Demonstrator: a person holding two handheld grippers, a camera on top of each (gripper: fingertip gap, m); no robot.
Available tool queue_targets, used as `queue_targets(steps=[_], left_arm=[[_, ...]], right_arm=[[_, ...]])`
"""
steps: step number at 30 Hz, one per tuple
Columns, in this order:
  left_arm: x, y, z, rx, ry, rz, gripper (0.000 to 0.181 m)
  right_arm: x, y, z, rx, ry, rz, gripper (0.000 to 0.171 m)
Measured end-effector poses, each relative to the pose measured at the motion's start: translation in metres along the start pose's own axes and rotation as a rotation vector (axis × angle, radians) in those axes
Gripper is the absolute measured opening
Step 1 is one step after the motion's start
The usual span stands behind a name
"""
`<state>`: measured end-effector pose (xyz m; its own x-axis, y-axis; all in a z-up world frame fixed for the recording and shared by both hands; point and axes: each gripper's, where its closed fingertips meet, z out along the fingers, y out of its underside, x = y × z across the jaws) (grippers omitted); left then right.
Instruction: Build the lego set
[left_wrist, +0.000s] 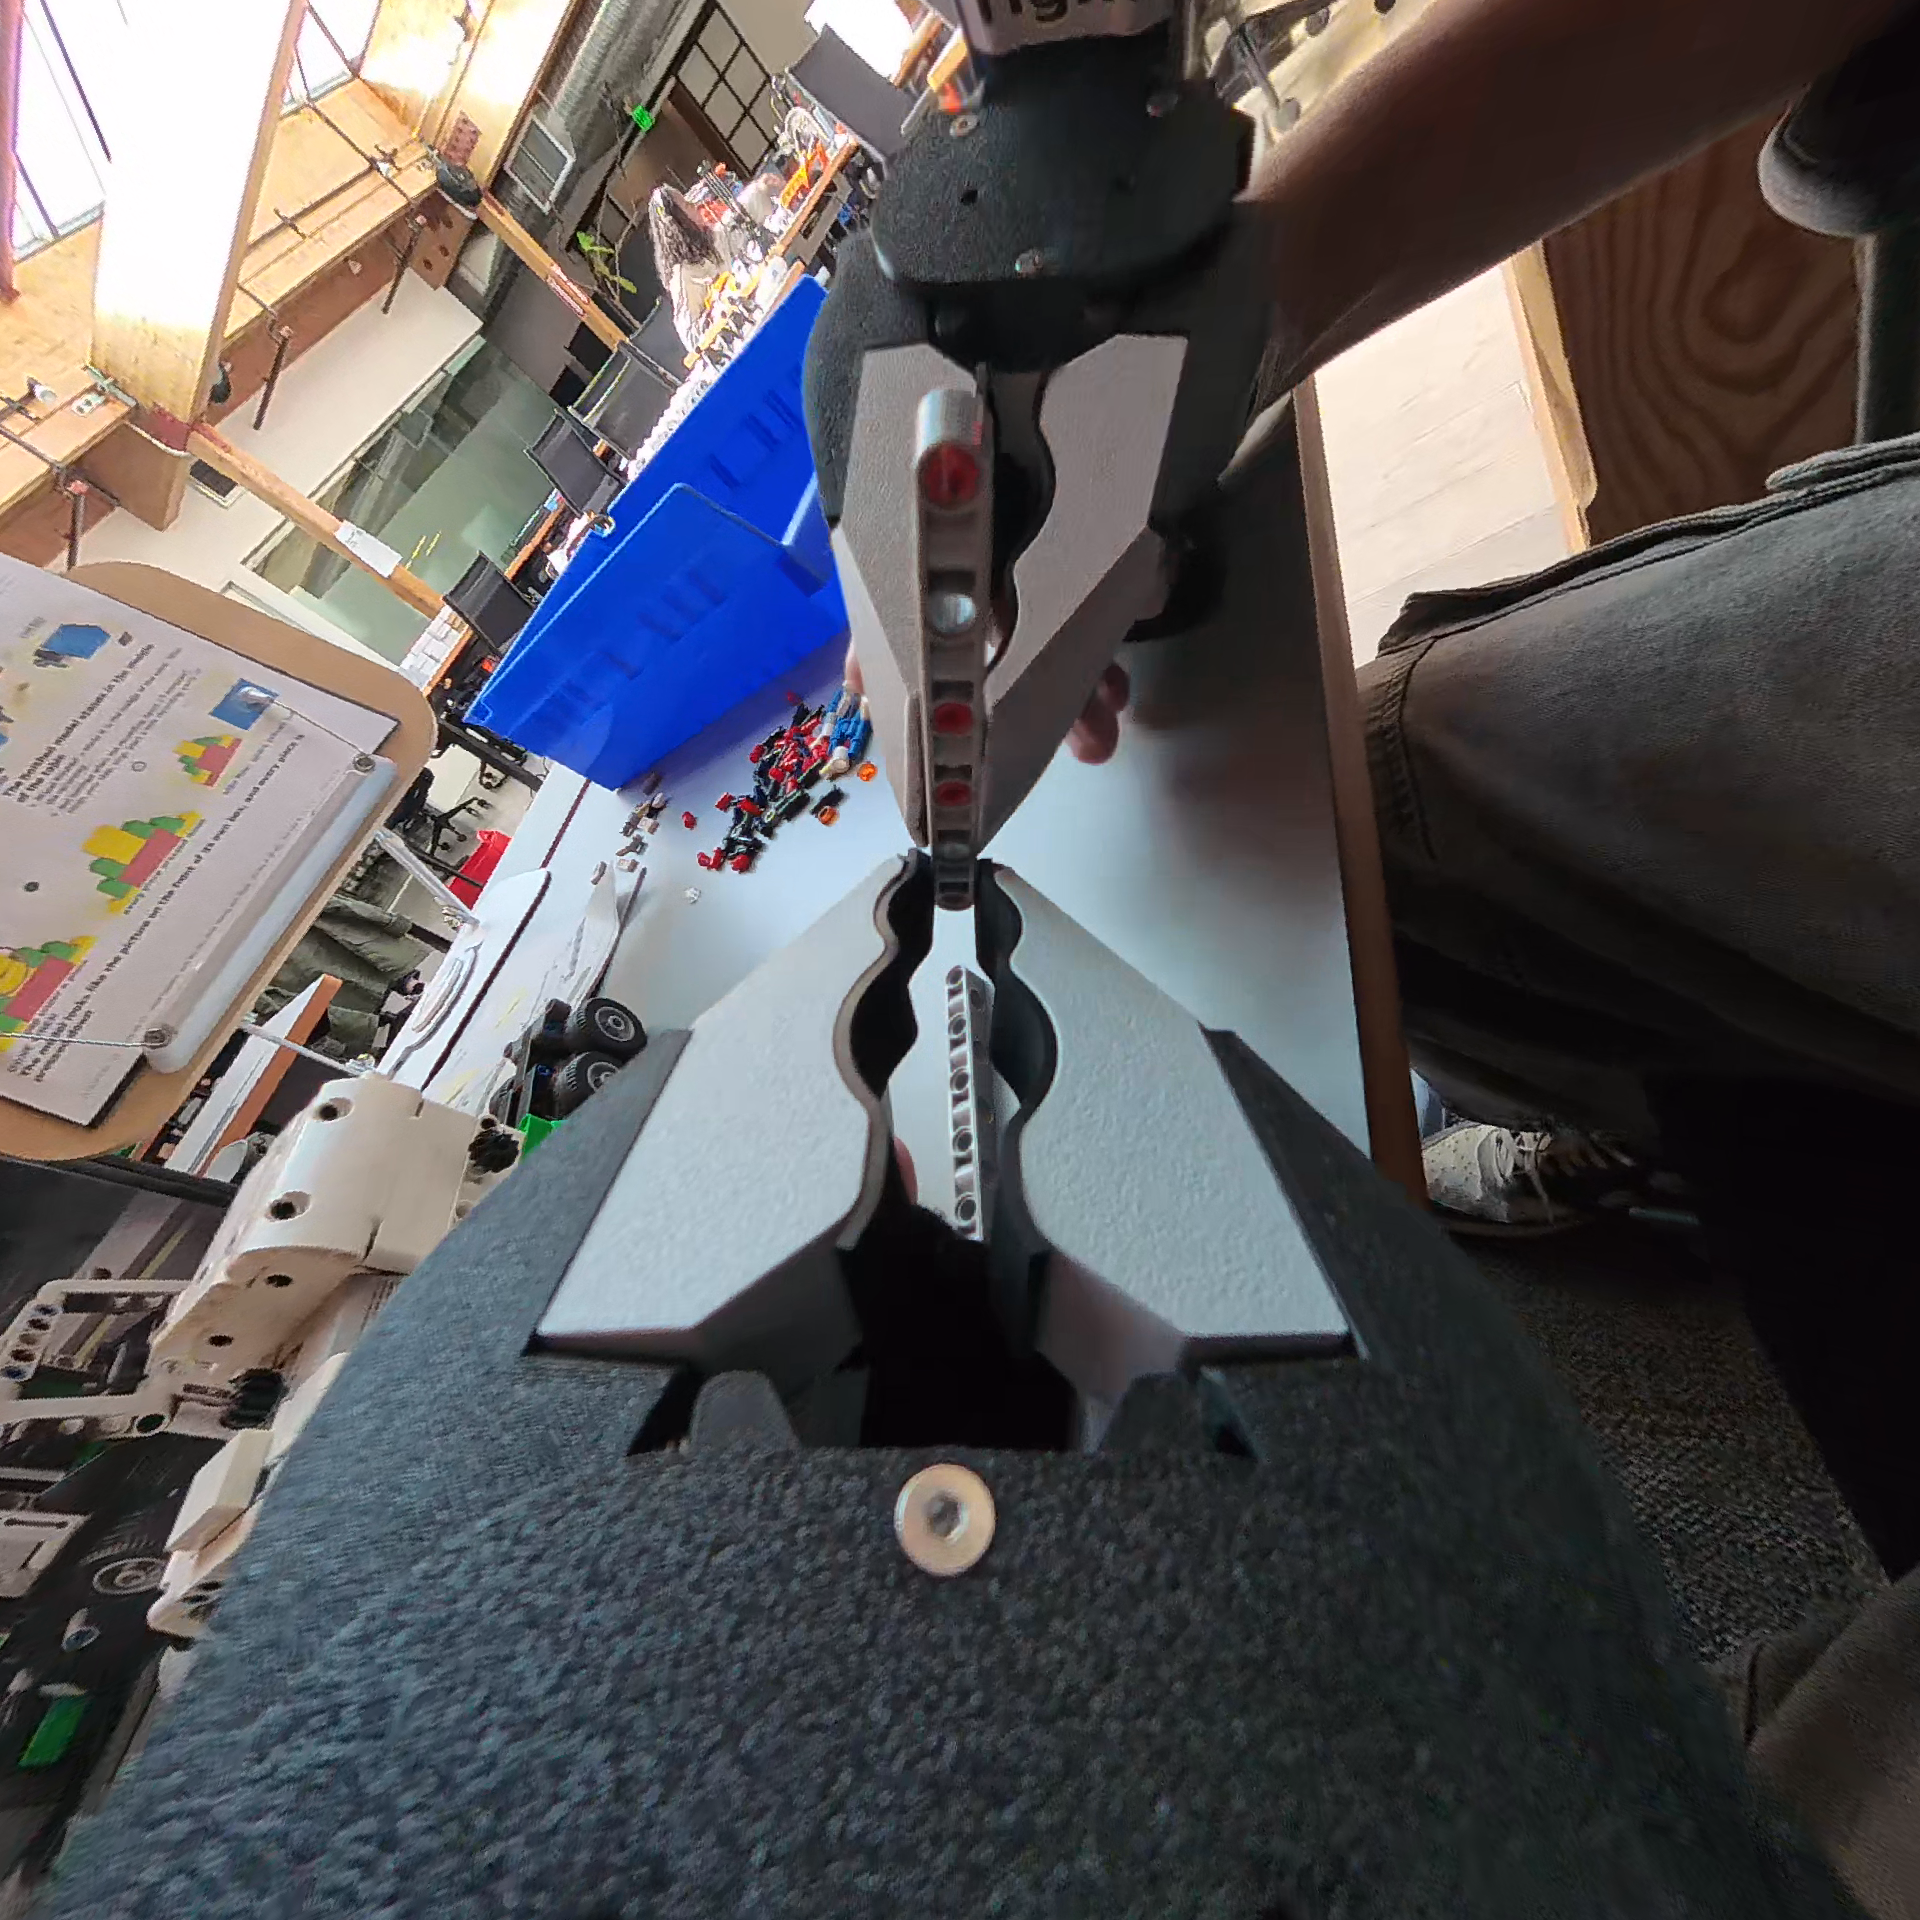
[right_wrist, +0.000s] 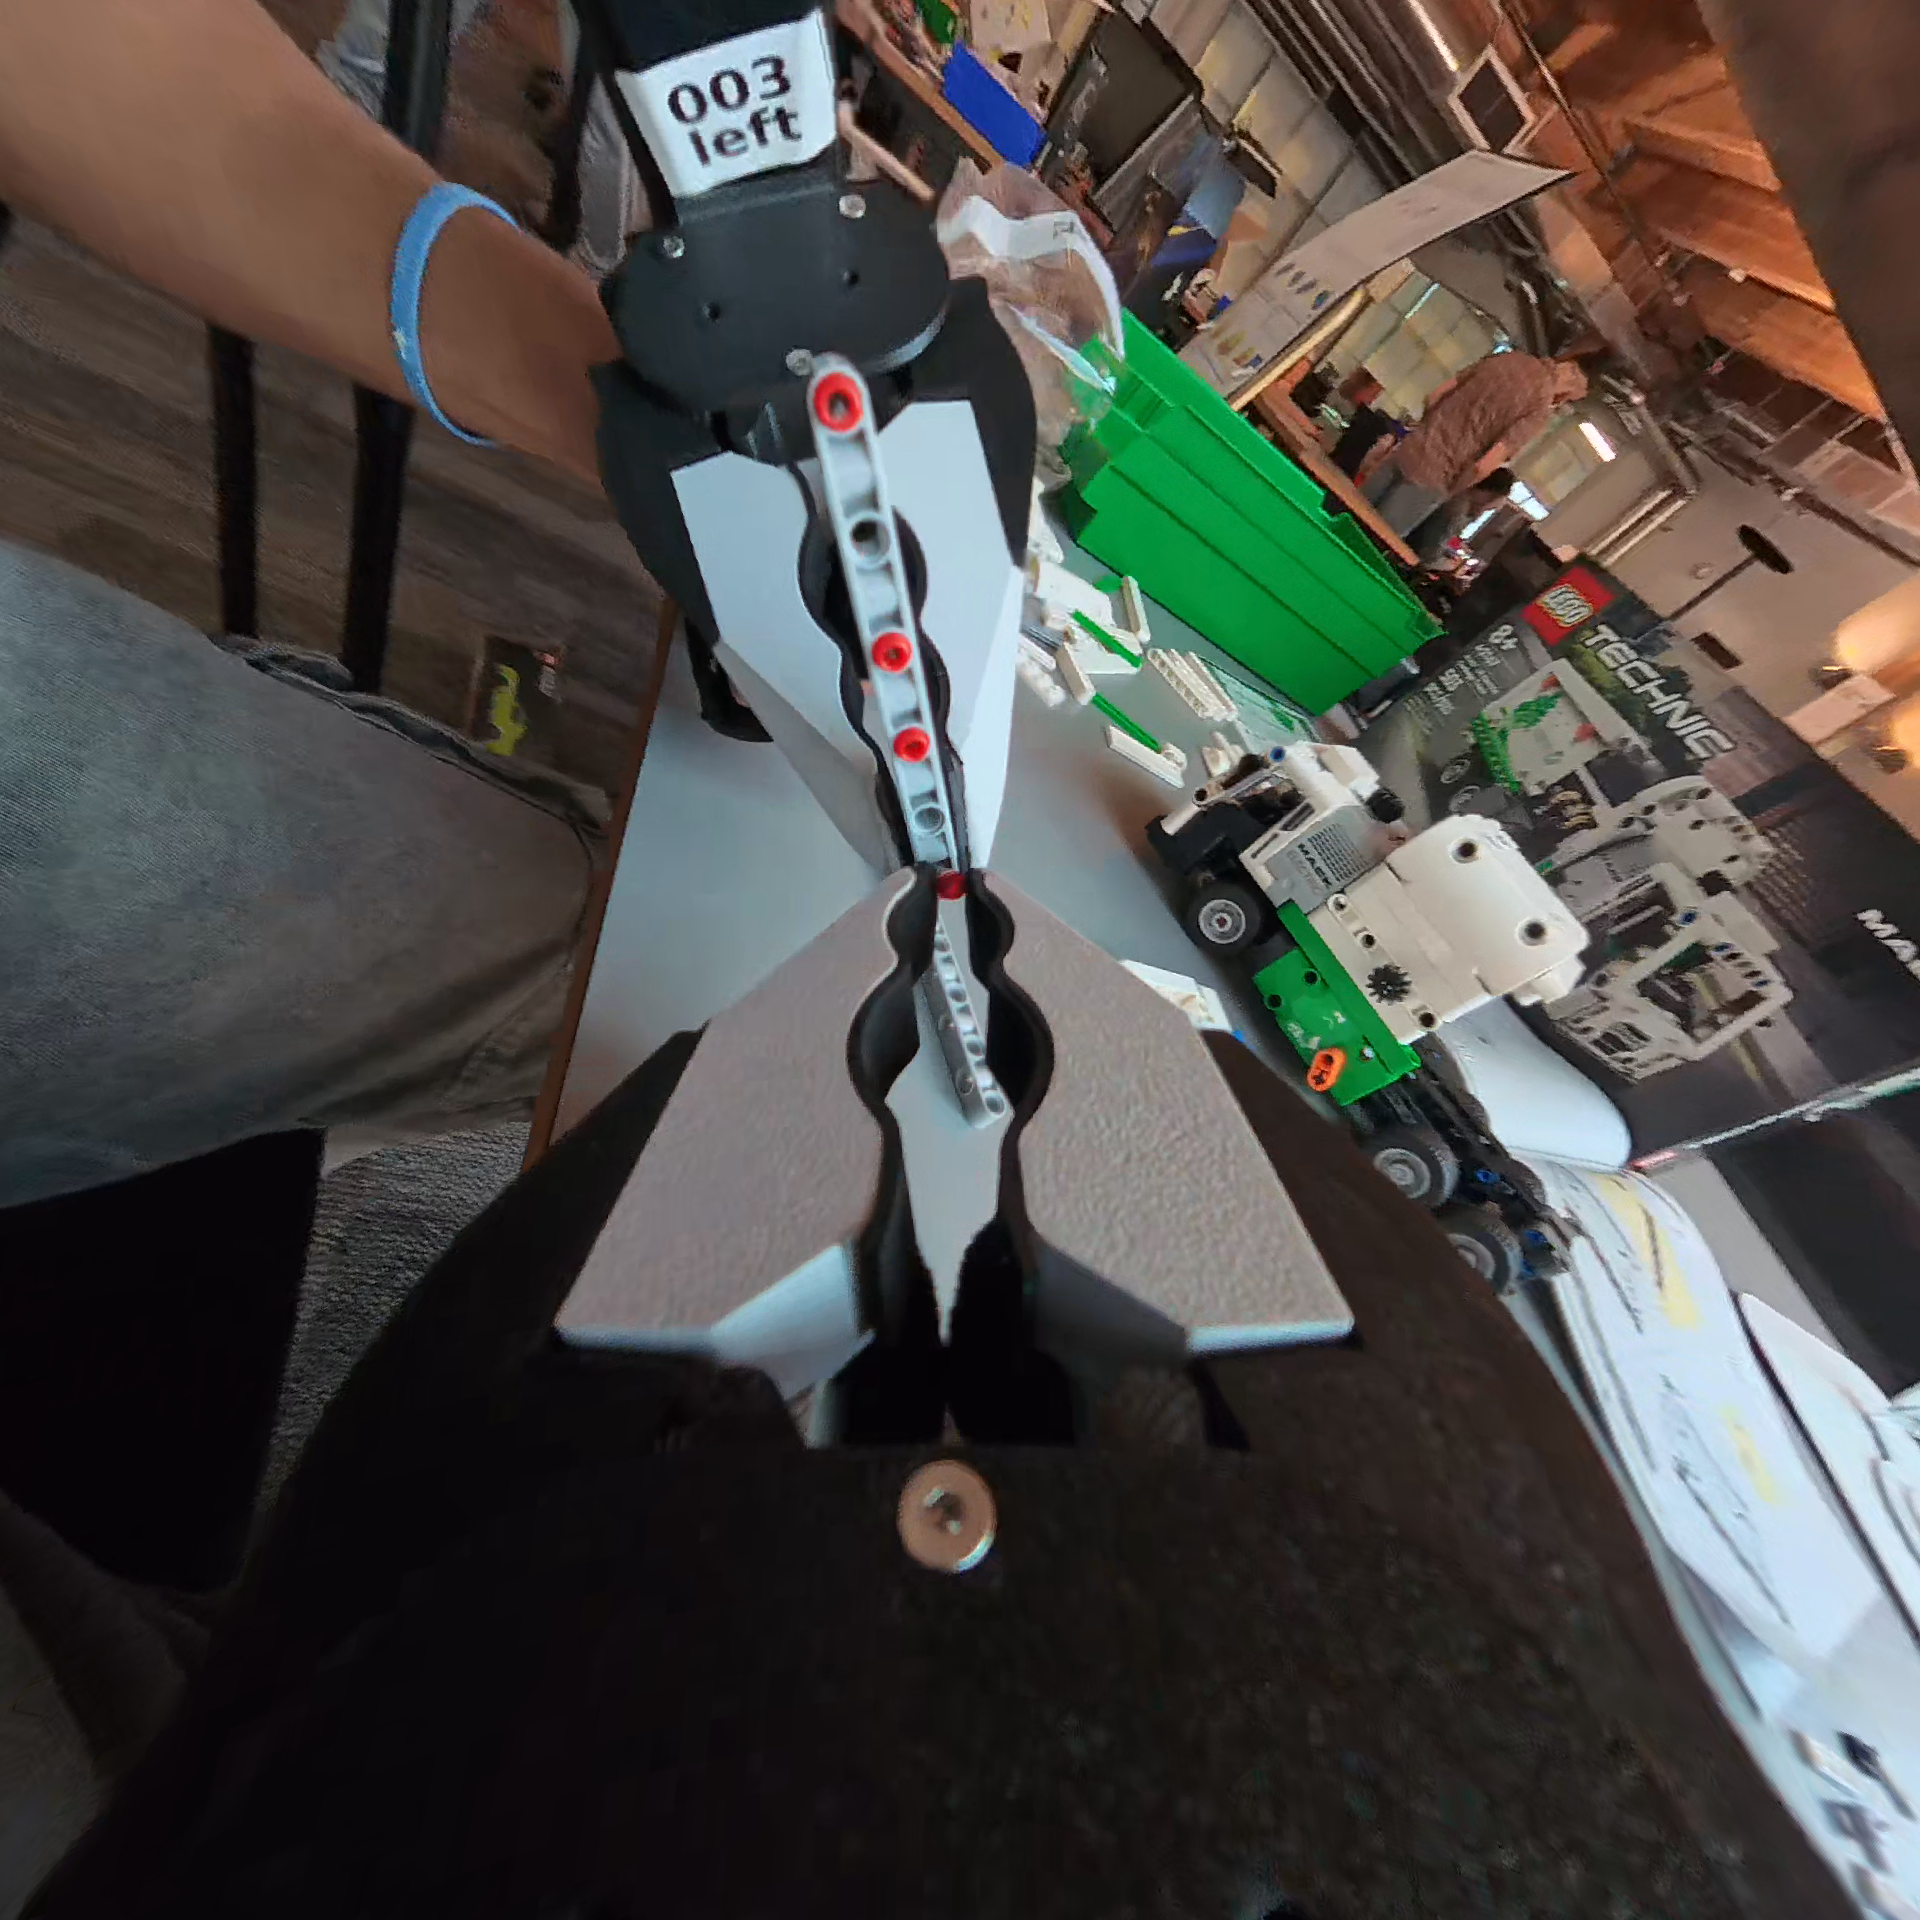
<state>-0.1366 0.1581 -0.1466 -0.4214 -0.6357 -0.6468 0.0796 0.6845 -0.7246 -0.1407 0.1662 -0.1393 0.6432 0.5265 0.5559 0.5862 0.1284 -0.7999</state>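
Facing each other tip to tip above the table (left_wrist: 1195, 831), the two claws meet over one grey beam (left_wrist: 951, 644). The left claw (left_wrist: 951, 883) is pinched on the beam's near end, and the beam runs away from it, upright in the left wrist view, past red pins (left_wrist: 951, 717) set in its holes. The right claw (right_wrist: 948, 885) is closed on a red pin (right_wrist: 949, 886) at its fingertips, right against the beam's end (right_wrist: 930, 821); whether that pin is already seated in the beam is hard to make out. In each view the far claw's fingers flank the beam, and its far end is partly hidden by them. A second grey beam (right_wrist: 966, 1049) lies flat on the table beneath both claws, seen only through the gap between the fingers. Beyond, a heap of small red and black pins (left_wrist: 779, 779) lies near blue bins (left_wrist: 686, 613). On the other side stand the half-built white and green truck (right_wrist: 1382, 935), loose white pieces (right_wrist: 1101, 644), green bins (right_wrist: 1247, 561) and the set's box (right_wrist: 1662, 831), cut off at the edge. Instruction pages (right_wrist: 1714, 1455) are blurred.
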Motion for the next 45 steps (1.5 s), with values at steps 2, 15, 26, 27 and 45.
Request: queue_targets(steps=[2,15,26,27,45], left_arm=[[-0.001,0.000,0.000,0.001,-0.004,-0.007,0.006],[-0.039,-0.032,-0.022,0.264,-0.109,-0.261,0.006],[-0.041,-0.029,-0.022,0.255,-0.122,-0.273,0.006],[-0.041,-0.029,-0.022,0.255,-0.123,-0.274,0.006],[-0.040,-0.024,-0.020,0.233,-0.084,-0.310,0.006]], right_arm=[[0.001,0.000,0.000,0.005,-0.033,0.042,0.004],[0.037,-0.048,-0.006,0.338,-0.046,0.571,0.003],[0.035,-0.042,-0.001,0.315,-0.072,0.627,0.003],[0.034,-0.041,0.000,0.303,-0.072,0.624,0.003],[0.028,-0.036,0.002,0.213,-0.127,0.694,0.003]])
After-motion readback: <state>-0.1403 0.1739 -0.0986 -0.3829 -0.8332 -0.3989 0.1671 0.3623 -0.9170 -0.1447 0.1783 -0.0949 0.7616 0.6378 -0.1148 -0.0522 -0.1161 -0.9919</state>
